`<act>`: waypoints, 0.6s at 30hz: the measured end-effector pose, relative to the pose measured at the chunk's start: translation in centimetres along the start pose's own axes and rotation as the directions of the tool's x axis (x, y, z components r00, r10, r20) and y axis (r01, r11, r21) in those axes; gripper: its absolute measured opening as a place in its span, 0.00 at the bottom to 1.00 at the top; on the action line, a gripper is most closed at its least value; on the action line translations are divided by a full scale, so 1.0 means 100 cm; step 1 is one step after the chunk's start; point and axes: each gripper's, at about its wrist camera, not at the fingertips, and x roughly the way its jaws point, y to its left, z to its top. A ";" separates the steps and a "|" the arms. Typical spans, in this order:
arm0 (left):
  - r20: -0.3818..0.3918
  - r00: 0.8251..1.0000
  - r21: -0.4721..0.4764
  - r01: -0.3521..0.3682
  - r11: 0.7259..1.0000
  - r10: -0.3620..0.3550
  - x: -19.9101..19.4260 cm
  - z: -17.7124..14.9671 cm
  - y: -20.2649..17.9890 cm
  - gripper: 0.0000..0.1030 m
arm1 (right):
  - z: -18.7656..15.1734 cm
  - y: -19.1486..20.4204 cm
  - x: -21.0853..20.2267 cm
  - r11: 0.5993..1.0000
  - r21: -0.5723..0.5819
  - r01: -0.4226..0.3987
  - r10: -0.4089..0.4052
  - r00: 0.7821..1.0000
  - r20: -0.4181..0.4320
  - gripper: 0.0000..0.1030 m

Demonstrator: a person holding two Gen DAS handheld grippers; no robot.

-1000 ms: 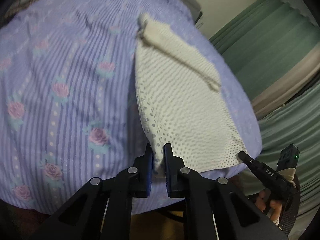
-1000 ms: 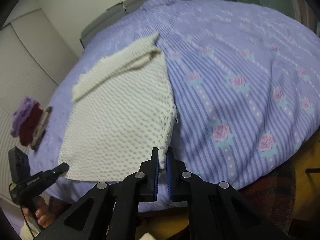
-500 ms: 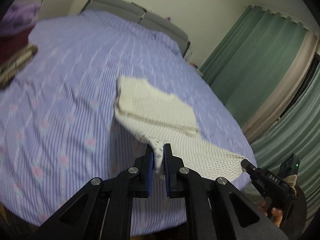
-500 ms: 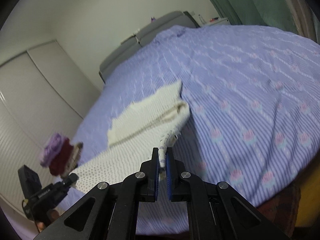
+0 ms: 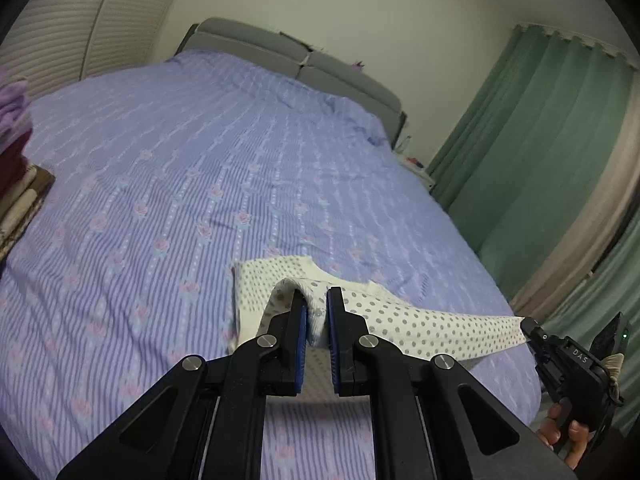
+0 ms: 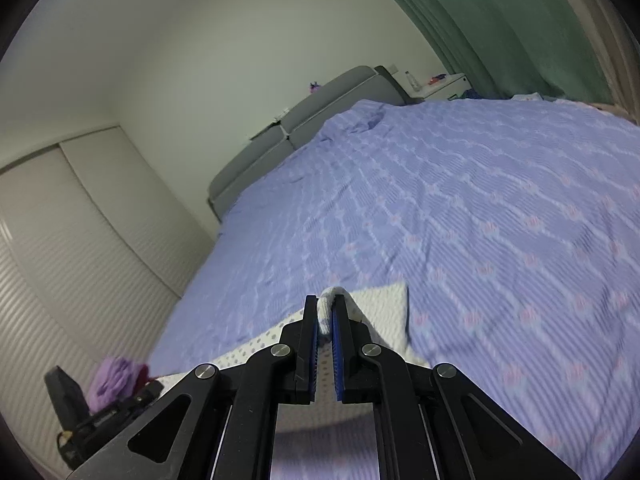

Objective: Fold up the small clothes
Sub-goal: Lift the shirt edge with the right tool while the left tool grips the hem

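A small white garment with grey dots [image 5: 416, 328] hangs stretched between my two grippers above the near edge of the bed. My left gripper [image 5: 317, 312] is shut on one bottom corner of the dotted garment. My right gripper [image 6: 325, 316] is shut on the other corner, and it also shows at the right of the left wrist view [image 5: 532, 326]. The garment's far part [image 5: 256, 288] lies folded on the purple sheet. In the right wrist view the garment [image 6: 380, 312] trails down under the fingers.
The bed [image 5: 200, 152] has a purple striped sheet with roses and a grey headboard [image 5: 304, 64]. A stack of folded clothes [image 5: 12, 148] sits at the left edge, also seen in the right wrist view [image 6: 114, 376]. Green curtains [image 5: 540, 168] hang right; a nightstand [image 6: 436, 86] stands beyond.
Both grippers have lifted the garment's bottom edge and carried it forward over the rest of the garment. The cameras tilted up from the bed to the room.
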 end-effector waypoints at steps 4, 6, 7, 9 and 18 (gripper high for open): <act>-0.046 0.998 -0.033 -0.037 0.999 0.035 0.036 0.007 0.013 0.11 | 0.014 -0.002 0.045 1.000 -0.001 0.023 -0.024 0.998 -0.051 0.07; -0.077 0.995 -0.043 -0.064 0.997 0.060 0.057 0.009 0.020 0.11 | 0.016 -0.004 0.066 0.999 -0.005 0.044 -0.045 0.996 -0.074 0.07; -0.089 0.994 -0.052 -0.068 0.996 0.063 0.066 0.009 0.023 0.11 | 0.017 -0.005 0.072 0.999 -0.010 0.052 -0.052 0.995 -0.081 0.07; -0.116 0.990 -0.074 -0.084 0.994 0.075 0.086 0.011 0.030 0.11 | 0.016 -0.010 0.096 0.997 -0.018 0.081 -0.083 0.991 -0.109 0.07; -0.190 0.977 -0.096 -0.117 0.989 0.097 0.137 0.011 0.046 0.11 | 0.009 -0.040 0.164 0.989 0.013 0.145 -0.139 0.968 -0.209 0.07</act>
